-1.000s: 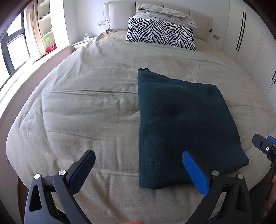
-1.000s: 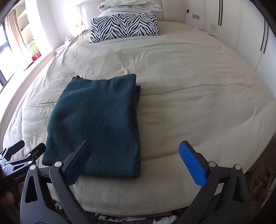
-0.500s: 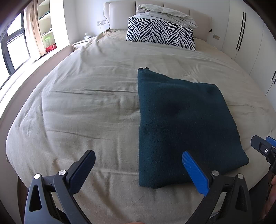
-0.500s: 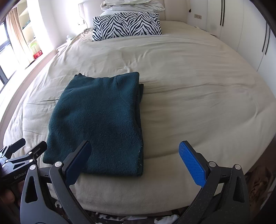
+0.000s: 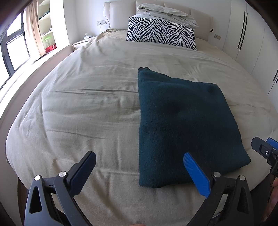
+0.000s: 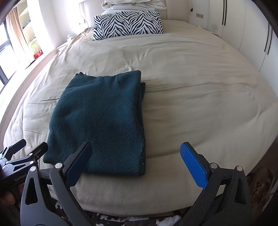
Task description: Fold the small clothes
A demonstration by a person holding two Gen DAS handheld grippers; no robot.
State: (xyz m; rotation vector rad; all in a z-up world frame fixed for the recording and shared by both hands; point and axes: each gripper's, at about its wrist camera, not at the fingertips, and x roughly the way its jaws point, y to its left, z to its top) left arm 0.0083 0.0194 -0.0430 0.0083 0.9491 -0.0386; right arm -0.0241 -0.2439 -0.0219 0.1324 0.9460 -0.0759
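A dark teal knitted garment (image 5: pixel 184 125) lies folded into a flat rectangle on the beige bed cover (image 5: pixel 86 104), near the foot edge. It also shows in the right wrist view (image 6: pixel 100 121). My left gripper (image 5: pixel 139 172) is open and empty, hovering just in front of the garment's near left corner. My right gripper (image 6: pixel 137 163) is open and empty, in front of the garment's near right corner. Each gripper shows at the edge of the other's view: the right one (image 5: pixel 265 153), the left one (image 6: pixel 22 156).
A zebra-striped pillow (image 5: pixel 161 33) and rumpled white bedding (image 5: pixel 166 13) sit at the headboard. White wardrobes (image 5: pixel 252 34) line the right wall. A window, curtain and shelves (image 5: pixel 43 31) are on the left. Patterned cloth (image 6: pixel 121 220) lies below the bed's foot edge.
The right wrist view has shifted a little closer to and to the left over the garment. The left gripper has barely moved. Both stay open.
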